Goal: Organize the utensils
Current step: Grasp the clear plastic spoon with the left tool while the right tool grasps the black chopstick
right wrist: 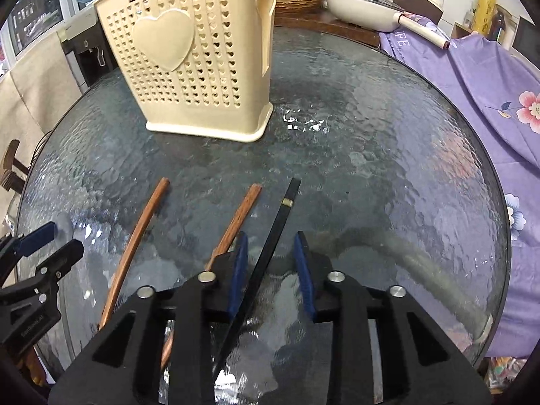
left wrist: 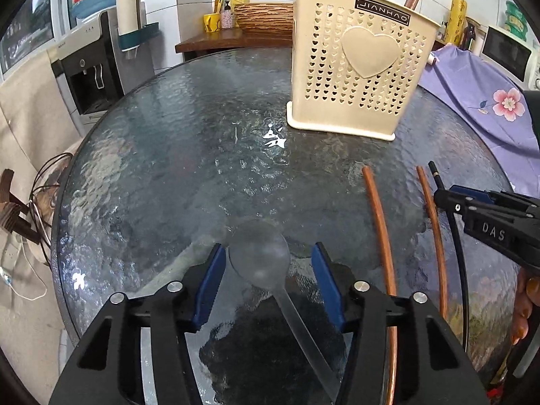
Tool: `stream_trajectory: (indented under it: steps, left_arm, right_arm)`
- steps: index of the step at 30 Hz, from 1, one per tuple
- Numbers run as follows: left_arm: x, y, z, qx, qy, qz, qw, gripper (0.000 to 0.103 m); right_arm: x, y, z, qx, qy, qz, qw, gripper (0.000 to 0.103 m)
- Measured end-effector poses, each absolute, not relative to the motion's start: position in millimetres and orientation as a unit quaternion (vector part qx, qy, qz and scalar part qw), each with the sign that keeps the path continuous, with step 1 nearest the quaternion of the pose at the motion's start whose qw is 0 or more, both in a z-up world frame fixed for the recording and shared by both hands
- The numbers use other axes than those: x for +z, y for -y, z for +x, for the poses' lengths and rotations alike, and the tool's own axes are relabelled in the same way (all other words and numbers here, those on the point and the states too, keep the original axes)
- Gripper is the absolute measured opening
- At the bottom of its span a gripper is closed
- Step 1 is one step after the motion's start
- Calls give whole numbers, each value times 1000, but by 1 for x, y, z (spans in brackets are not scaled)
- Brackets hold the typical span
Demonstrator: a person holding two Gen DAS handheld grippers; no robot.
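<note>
A translucent plastic spoon [left wrist: 260,253] lies on the round glass table [left wrist: 189,155], its bowl between the jaws of my left gripper [left wrist: 269,248]. The left pad is at the bowl's edge and the right pad stands clear, so it is open. My right gripper [right wrist: 271,236] straddles a black chopstick [right wrist: 283,212] with gaps on both sides, open. Two brown chopsticks [right wrist: 141,233] [right wrist: 243,212] lie to its left. The cream heart-pattern utensil holder [left wrist: 357,67] stands upright at the far side, with spoons and chopsticks in it.
A purple floral cloth [left wrist: 479,91] drapes over the table's right edge. A water dispenser [left wrist: 91,67] stands at the left. Behind the table is a wooden counter with a woven basket [left wrist: 263,17] and a white pan [right wrist: 364,6].
</note>
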State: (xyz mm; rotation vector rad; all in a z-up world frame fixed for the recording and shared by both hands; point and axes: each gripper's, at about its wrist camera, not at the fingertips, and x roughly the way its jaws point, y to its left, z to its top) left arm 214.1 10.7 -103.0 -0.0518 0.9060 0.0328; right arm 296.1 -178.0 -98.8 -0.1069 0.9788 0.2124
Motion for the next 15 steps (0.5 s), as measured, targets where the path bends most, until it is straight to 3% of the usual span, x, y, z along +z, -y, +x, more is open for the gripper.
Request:
stream_trajectory:
  steps: [5, 7, 15]
  left_arm:
    - [-101, -8, 220, 8, -441, -24, 897, 42]
    - [-101, -3, 225, 5, -442, -16, 897, 35]
    - [-100, 4, 240, -15, -445, -14, 895, 35]
  right_arm:
    - [-99, 174, 303, 103, -468, -56, 876, 22]
    - [-99, 172, 304, 105, -467, -57, 876, 20]
    - [-99, 175, 308, 110, -465, -56, 877, 11]
